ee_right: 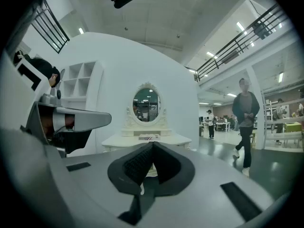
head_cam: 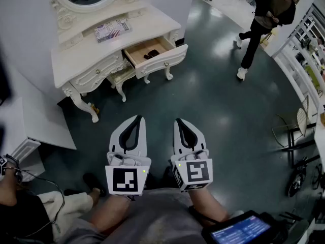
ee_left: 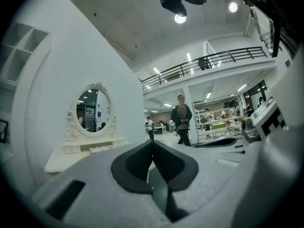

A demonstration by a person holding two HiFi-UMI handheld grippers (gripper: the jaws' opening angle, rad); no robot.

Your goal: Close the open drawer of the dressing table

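A white dressing table (head_cam: 91, 60) with an oval mirror stands against the wall at the upper left of the head view. Its right drawer (head_cam: 155, 55) is pulled out, with a dark item inside. Both grippers hang side by side in front of me, well short of the table. My left gripper (head_cam: 136, 118) is shut with nothing in it, and so is my right gripper (head_cam: 179, 121). The table shows far off in the left gripper view (ee_left: 90, 148) and straight ahead in the right gripper view (ee_right: 147, 139).
A booklet (head_cam: 112, 30) lies on the tabletop. A person (head_cam: 264, 24) walks at the upper right. A white cabinet (head_cam: 30, 121) stands at the left, a seated person's leg (head_cam: 66, 205) beside it. A chair (head_cam: 297, 128) and railing (head_cam: 304, 60) line the right side. Dark floor lies between me and the table.
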